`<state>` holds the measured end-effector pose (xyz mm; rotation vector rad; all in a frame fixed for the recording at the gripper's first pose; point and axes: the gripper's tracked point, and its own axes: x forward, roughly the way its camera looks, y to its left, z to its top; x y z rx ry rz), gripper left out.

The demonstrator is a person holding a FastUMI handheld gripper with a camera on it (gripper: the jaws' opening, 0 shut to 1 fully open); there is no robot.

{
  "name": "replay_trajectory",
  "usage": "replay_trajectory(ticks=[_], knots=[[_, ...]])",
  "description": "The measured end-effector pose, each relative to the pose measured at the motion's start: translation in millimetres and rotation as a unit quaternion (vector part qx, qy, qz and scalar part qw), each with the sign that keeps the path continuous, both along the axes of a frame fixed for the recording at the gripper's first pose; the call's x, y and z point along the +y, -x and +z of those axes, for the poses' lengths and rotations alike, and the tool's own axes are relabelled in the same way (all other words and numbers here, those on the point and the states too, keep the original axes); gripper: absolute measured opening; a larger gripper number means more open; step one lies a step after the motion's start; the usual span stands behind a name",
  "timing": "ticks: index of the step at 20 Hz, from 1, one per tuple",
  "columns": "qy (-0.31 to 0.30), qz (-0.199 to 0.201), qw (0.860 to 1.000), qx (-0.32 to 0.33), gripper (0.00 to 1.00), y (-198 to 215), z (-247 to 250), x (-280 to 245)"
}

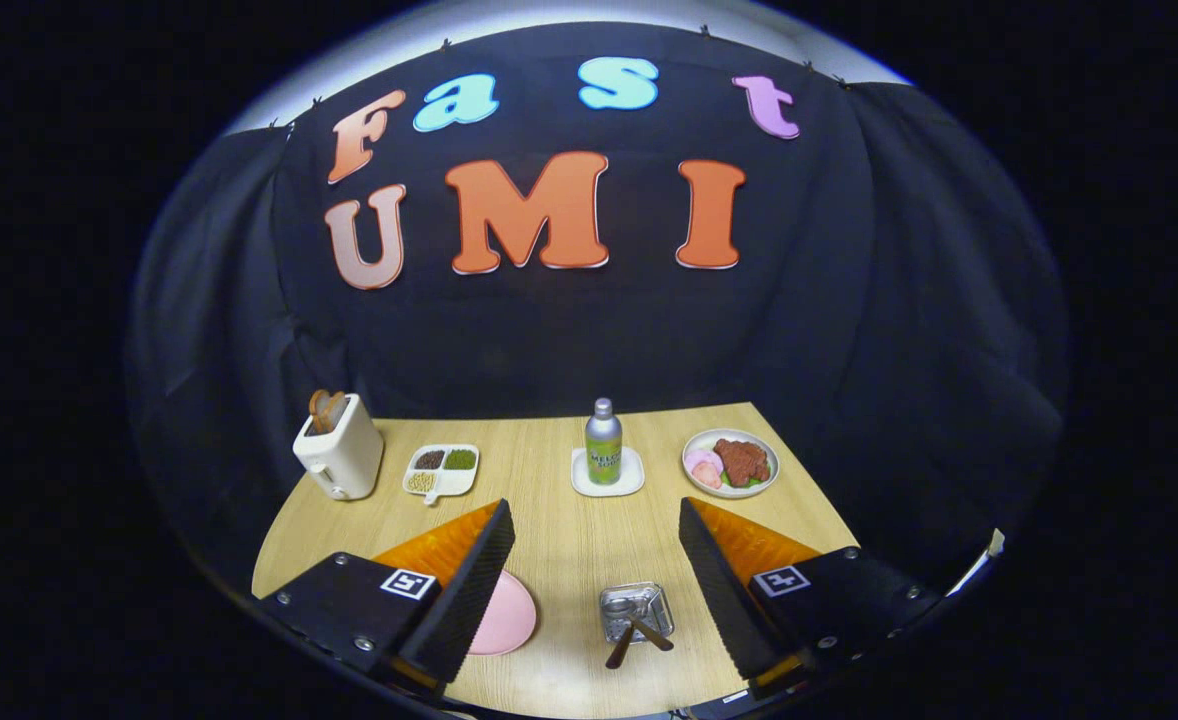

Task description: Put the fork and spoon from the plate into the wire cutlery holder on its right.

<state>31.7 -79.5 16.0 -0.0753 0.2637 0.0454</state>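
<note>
Gripper (597, 575) wide open, holding nothing. I judge fork and spoon (634, 635), already in holder (637, 610), light, stiff, slippery; pinch handles.

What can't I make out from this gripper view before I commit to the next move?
- Pink plate: partly hidden behind one finger; whether anything lies on the hidden part can't be told.
- Wire cutlery holder: two brown handles stick out of it, but their heads are too small to tell fork from spoon.
- Bottle: label too small to read.
- Gripper: fingers wide apart, holding nothing.
</note>
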Motion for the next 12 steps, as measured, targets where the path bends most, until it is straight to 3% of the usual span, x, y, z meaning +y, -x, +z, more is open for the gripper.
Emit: replay_trajectory(ticks=[4, 12], knots=[[-0.045, 0.011, 0.998, -0.042, 0.99, 13, 11, 6], [-0.064, 0.011, 0.994, -0.088, 0.99, 25, 35, 6]])
